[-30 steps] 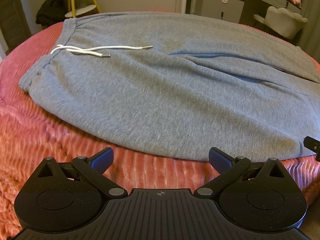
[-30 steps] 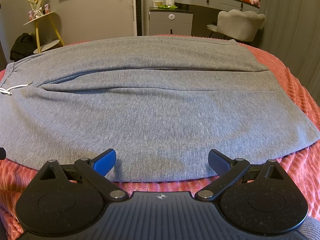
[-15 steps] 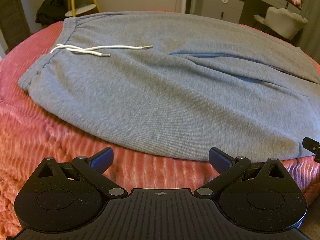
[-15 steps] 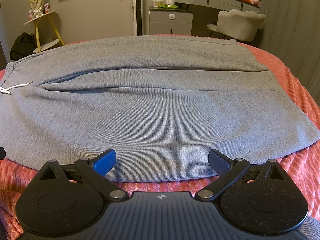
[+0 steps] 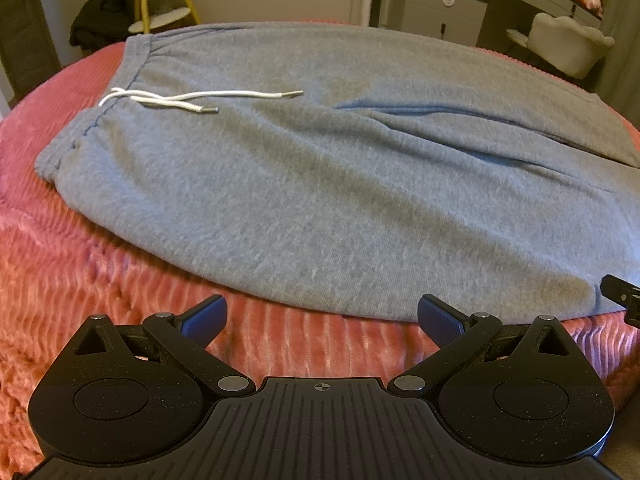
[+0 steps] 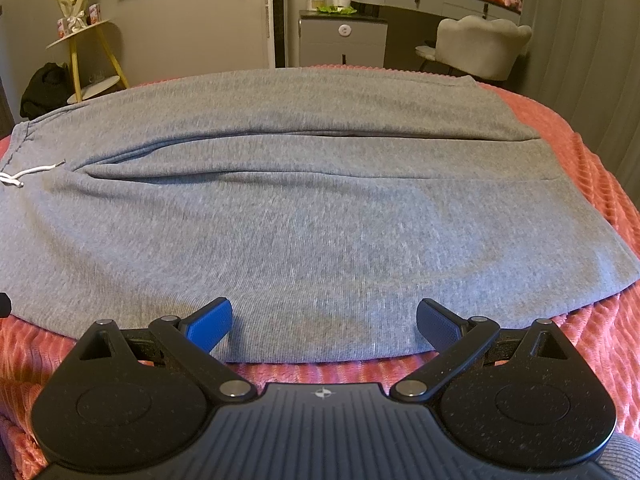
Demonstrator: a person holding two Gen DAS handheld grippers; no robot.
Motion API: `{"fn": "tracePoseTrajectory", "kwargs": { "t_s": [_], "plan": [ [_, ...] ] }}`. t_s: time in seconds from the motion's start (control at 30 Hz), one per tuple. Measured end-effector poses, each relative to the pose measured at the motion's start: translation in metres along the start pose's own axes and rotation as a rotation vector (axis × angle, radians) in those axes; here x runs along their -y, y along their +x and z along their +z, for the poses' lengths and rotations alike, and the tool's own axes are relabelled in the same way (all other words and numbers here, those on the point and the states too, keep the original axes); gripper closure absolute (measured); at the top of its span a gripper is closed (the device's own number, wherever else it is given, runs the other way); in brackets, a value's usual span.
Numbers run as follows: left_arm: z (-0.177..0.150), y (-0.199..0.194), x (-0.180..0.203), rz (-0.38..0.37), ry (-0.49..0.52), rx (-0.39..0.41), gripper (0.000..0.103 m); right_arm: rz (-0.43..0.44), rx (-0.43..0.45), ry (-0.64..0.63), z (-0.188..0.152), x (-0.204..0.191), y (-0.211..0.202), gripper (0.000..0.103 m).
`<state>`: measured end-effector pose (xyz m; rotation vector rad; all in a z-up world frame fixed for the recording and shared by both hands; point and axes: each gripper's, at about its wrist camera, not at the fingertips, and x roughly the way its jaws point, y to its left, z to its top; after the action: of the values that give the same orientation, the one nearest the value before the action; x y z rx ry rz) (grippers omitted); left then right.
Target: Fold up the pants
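Grey sweatpants lie flat on a red ribbed bedspread, waistband at the left with a white drawstring. In the right wrist view the pants stretch across, leg hems at the right. My left gripper is open and empty, just short of the pants' near edge by the hip. My right gripper is open and empty, its fingertips over the near edge of the lower leg. The tip of the right gripper shows at the far right of the left wrist view.
Behind the bed stand a yellow-legged side table, a black bag, a grey cabinet, a dressing table and a pale chair. The bedspread drops off at the right.
Both grippers have edged slightly forward and closer to the pants' near edge. Both stay open. The pants have not moved.
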<state>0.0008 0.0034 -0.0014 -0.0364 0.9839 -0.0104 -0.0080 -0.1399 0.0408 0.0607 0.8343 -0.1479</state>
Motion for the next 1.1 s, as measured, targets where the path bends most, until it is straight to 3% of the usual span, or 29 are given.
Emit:
{"fn": "tracePoseTrajectory", "kwargs": {
  "t_s": [0.27,0.37,0.5,0.6,0.77,0.87,0.9,1.0,1.1],
  "plan": [
    [-0.001,0.002,0.008,-0.004,0.052,-0.011,0.000,0.022,-0.056,0.032,0.008,0.002,0.016,0.004],
    [0.001,0.003,0.006,-0.006,0.041,-0.015,0.000,0.014,-0.069,0.028,0.014,0.003,0.025,0.004],
    [0.013,0.000,0.001,0.016,-0.017,0.035,0.000,0.002,-0.094,0.061,0.024,0.012,0.043,0.004],
    [0.038,0.005,0.000,0.024,-0.062,0.067,0.000,0.018,-0.166,0.105,0.027,0.019,0.063,0.004],
    [0.101,0.022,0.001,0.033,-0.185,0.162,0.000,0.026,-0.179,0.142,0.029,0.023,0.071,0.004],
    [0.130,0.045,-0.002,0.120,-0.215,0.254,0.000,0.016,-0.221,0.090,0.035,0.020,0.077,0.004],
    [0.133,0.054,-0.004,0.160,-0.212,0.280,0.000,0.017,-0.248,0.033,0.044,0.017,0.078,0.004],
    [0.138,0.089,-0.022,0.276,-0.231,0.291,0.000,0.022,-0.151,-0.017,0.086,0.025,0.080,0.004],
    [0.133,0.119,-0.048,0.250,-0.306,0.235,0.000,0.025,-0.098,0.116,0.156,0.059,0.116,0.004]
  ]
}}
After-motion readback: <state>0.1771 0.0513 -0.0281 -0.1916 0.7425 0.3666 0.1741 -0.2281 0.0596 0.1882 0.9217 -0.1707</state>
